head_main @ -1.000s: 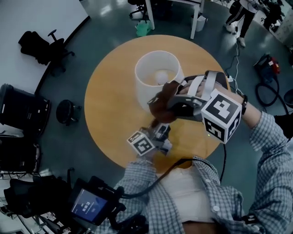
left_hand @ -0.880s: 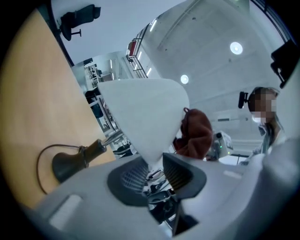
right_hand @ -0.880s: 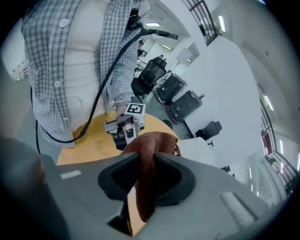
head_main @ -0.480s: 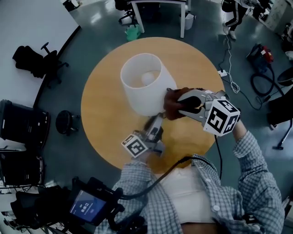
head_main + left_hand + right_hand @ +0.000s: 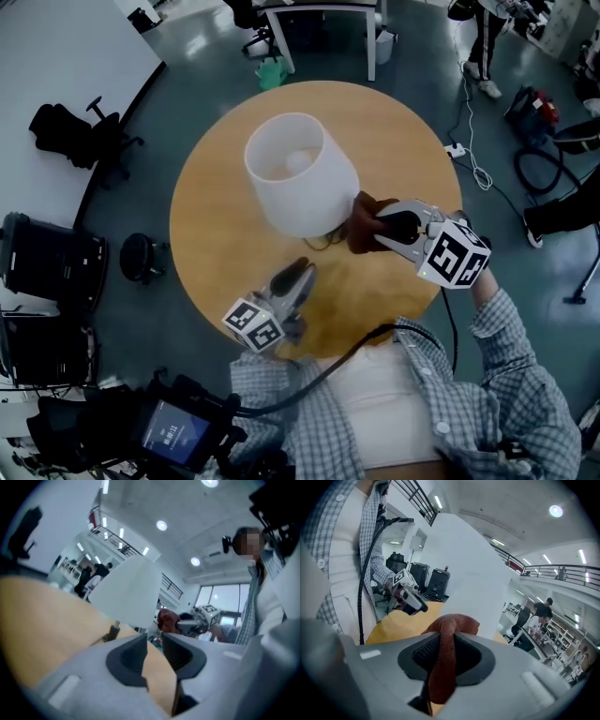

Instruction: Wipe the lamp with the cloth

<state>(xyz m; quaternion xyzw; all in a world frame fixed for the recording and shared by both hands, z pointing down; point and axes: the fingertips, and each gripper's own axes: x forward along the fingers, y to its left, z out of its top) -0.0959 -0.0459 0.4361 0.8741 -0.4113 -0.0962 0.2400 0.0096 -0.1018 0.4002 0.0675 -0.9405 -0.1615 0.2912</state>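
gripping the cloth [image 5: 442, 667], the right gripper [image 5: 443, 649] has its jaws closed on a rust-red fold. the loose end bunches out past the tips.

left gripper [image 5: 300, 274] sits nearer the person, low over the table [image 5: 211, 253]. jaws a narrow slot apart, nothing in them, only tabletop seen through the gap. it points toward the lamp's foot but is apart from it and holds no part of the lamp.

lamp [image 5: 302, 183] stands upright near the middle of the table. white shade, bulb [image 5: 298, 161] visible down through the open top. the cloth bunch is at the shade's lower right side, as the head view has it.

progress, as a judgement: the wipe looks under way on the shade's right flank, cloth in hand and brought to the surface. no dust or streaks show on the white, so there is no telling how much is already covered. the far side, the left side, the top rim and the foot all look like work left to do. the free gripper could steady the lamp for that.

hard to read:
- whether the cloth presses on the shade or is just beside it; the right gripper view puts the cloth in front of the shade and no gap is readable.
- the lamp's foot: the shade covers it from above. the left gripper view shows only a dark stem [image 5: 114, 632] under the rim.
- the shade's far side, in no view.
- people at desks beyond the table are small and dim.
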